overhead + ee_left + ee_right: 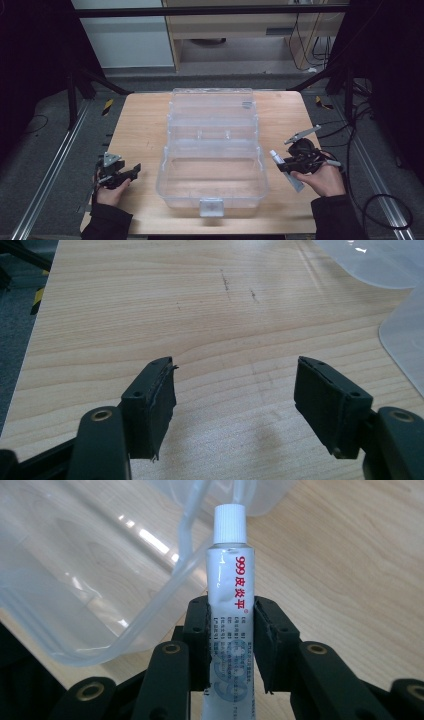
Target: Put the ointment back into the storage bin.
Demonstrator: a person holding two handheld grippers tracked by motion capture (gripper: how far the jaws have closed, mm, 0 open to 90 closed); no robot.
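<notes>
- A clear plastic box [212,172] sits in the middle of the wooden tabletop [142,130], its lid [212,107] thrown back on the far side so the tub is open upward.
- A latch tab [211,206] shows on the box's near wall, at the middle.
- The left tool [131,172] is held in the person's left hand [111,192] near the tabletop's near left corner, well apart from the box and pointing toward it.
- In the left gripper view the left tool [235,385] is released: its jaws stand wide apart with bare wood between them and nothing in them.
- That view also catches the box's rounded clear edge [400,340] at the right, off beyond the jaws.
- The right tool [282,164] is in the right hand [325,179], just beside the box's right wall and above the tabletop.
- In the right gripper view the right tool [231,630] is clenched on a tube [231,610], the two pads pressed against its sides at about mid-length.
- The tube is white with red print and a ribbed white cap [230,525]; the capped end sticks out past the jaws toward the box's rim [150,615].
- In the high view the tube [278,159] lies slanted, cap toward the box, its tail running back under the right hand.
</notes>
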